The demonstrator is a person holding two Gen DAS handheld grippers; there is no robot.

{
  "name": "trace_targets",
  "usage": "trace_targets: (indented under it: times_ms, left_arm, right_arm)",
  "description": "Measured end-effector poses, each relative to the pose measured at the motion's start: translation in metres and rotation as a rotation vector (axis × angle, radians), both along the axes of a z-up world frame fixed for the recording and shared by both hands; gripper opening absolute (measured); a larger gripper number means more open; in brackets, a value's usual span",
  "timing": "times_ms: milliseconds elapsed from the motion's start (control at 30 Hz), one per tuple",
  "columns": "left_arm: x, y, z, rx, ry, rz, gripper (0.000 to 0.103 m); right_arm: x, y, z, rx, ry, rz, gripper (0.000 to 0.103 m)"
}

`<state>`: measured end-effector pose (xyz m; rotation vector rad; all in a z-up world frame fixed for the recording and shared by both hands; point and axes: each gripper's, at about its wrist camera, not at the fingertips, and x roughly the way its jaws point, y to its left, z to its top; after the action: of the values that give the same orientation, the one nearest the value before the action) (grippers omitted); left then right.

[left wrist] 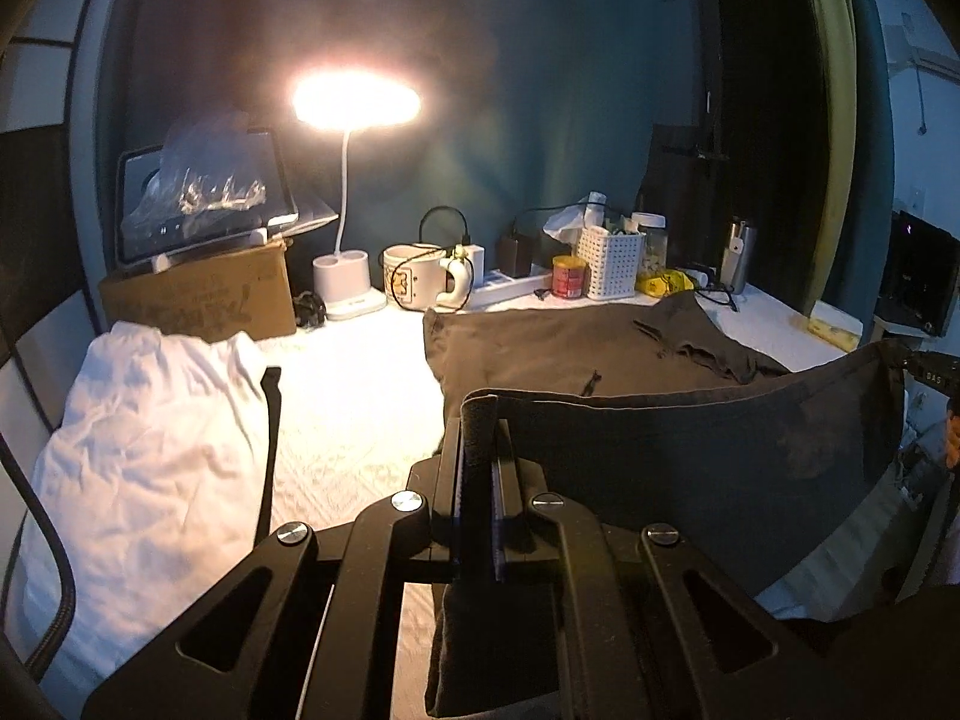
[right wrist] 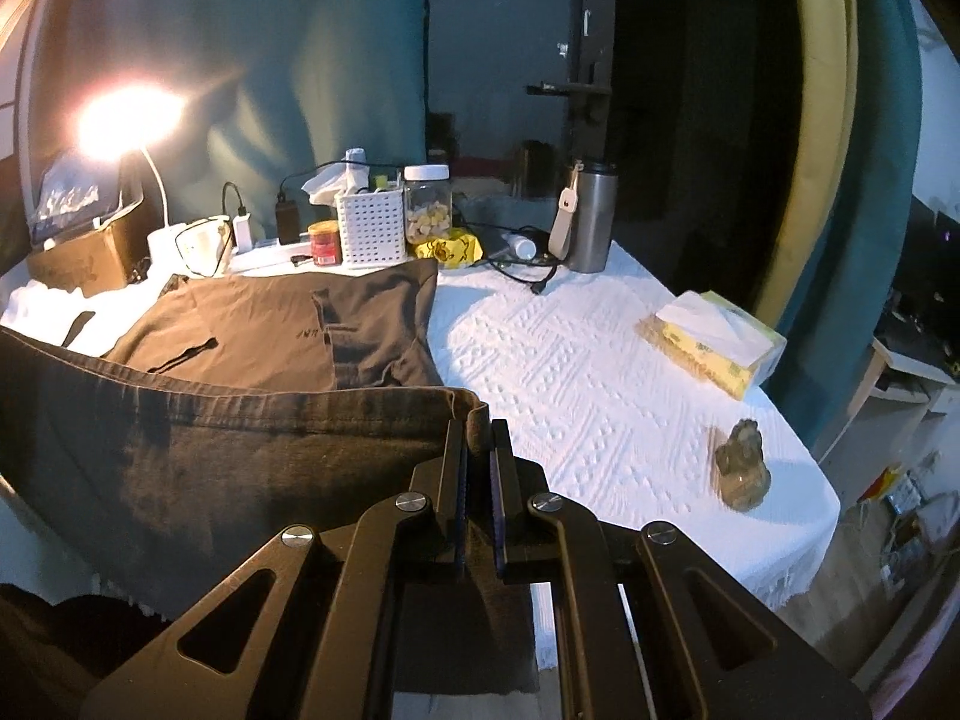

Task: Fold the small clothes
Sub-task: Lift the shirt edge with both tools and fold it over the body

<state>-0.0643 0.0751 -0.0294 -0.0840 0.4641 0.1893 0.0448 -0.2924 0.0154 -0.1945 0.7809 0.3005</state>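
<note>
Here, left gripper (left wrist: 478, 438): black two-finger jaws pinched tight on one corner of the hem of a dark brown cotton garment (left wrist: 690, 468), the cloth bunched between the pads.
Right gripper (right wrist: 478, 441): jaws likewise clamped shut on the opposite hem corner of the same garment (right wrist: 210, 438).
Garment position: its near edge hangs lifted and stretched between the two grippers; the rest lies flat on the table beyond, a sleeve folded across it.
Surface: a table covered in a white embossed cloth (right wrist: 588, 372).
Left side: a crumpled white fabric pile (left wrist: 150, 456), just beside a brown cardboard box (left wrist: 198, 300).
Back edge: a lit white desk lamp (left wrist: 354, 102), a cream mug (left wrist: 420, 282), a white perforated plastic basket (right wrist: 369, 228), a clear jar with a white lid (right wrist: 427, 204) and a steel tumbler (right wrist: 591, 219).
Right side: a yellow tissue box (right wrist: 711, 342) and, nearer, a small grey-green figurine (right wrist: 741, 462), well apart from the garment.
</note>
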Motion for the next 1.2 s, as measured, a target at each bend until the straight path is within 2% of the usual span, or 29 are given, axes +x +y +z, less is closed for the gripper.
trace_targets:
  times_ms: [433, 1200]
  left_arm:
    - [0.034, 0.021, 0.015, -0.01, -0.011, 0.007, 0.006]
    - [0.109, 0.056, 0.037, -0.014, -0.057, 0.057, 0.006]
  right_arm:
    - [0.039, 0.014, 0.009, 0.006, -0.01, -0.02, 0.007]
    - [0.137, 0.044, 0.01, 0.012, -0.009, 0.007, 0.007]
